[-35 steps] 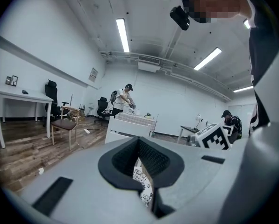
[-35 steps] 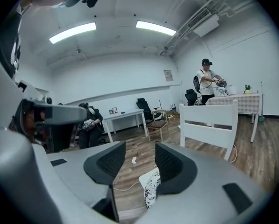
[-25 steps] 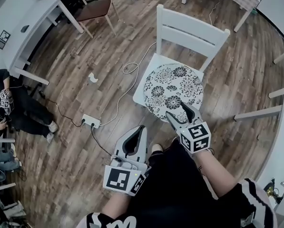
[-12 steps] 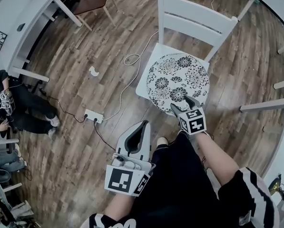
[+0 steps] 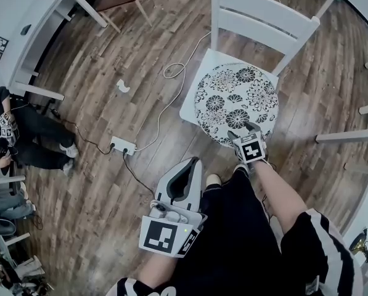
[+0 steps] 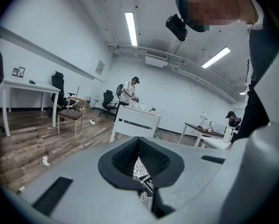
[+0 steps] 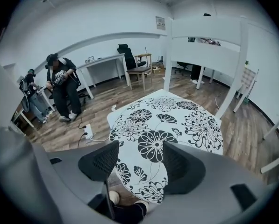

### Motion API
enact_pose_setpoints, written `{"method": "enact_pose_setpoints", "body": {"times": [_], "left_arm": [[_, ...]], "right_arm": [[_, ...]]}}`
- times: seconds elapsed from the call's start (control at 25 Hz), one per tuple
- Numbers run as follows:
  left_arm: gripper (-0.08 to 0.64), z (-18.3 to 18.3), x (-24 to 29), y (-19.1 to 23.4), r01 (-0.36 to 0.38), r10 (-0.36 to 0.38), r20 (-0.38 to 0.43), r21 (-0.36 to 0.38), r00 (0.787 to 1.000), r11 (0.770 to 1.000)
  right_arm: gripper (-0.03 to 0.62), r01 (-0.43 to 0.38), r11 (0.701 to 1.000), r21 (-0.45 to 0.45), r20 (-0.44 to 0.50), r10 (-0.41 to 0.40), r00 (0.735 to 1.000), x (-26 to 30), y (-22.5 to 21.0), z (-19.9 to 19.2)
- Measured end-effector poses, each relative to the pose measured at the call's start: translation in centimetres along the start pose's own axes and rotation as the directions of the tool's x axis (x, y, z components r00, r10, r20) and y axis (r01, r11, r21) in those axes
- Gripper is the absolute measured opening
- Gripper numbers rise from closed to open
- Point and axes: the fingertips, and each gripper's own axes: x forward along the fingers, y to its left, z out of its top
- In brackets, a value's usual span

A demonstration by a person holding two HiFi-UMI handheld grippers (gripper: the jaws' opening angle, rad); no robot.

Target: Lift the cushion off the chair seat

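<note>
Right gripper (image 5: 242,131) spread at cushion (image 5: 236,100), wooden floor (image 5: 110,91)

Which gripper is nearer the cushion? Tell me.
Right. The right gripper is at the near edge of the cushion, jaws apart; the left gripper hangs back over the floor.

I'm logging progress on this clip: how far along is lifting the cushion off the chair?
Done: the right claw is at the front edge of the cushion, jaws apart. In hand: lining up the grip; nothing is clamped, and the cushion lies flat on the chair seat. Left to do: close on that edge and lift the cushion clear. The left claw hangs back near the person's body, shut and empty.
</note>
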Motion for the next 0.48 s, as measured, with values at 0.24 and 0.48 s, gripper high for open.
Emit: {"method": "enact_pose_setpoints", "body": {"times": [0.24, 0.48], "left_arm": [[0.002, -1.1, -0.2, 0.3, -0.007, 0.007, -0.010, -0.020, 1.000, 1.000], [0.002, -2.0, -0.3, 0.9, -0.028, 0.027, -0.017, -0.040, 0.999, 0.999]], "right_arm": [[0.279, 0.015, 0.999, -0.032, -0.056, -0.016, 0.998, 2.0, -0.4, -1.7], [0.279, 0.020, 1.000, -0.022, -0.089, -0.022, 0.996, 3.5, -1.1, -2.5]]}}
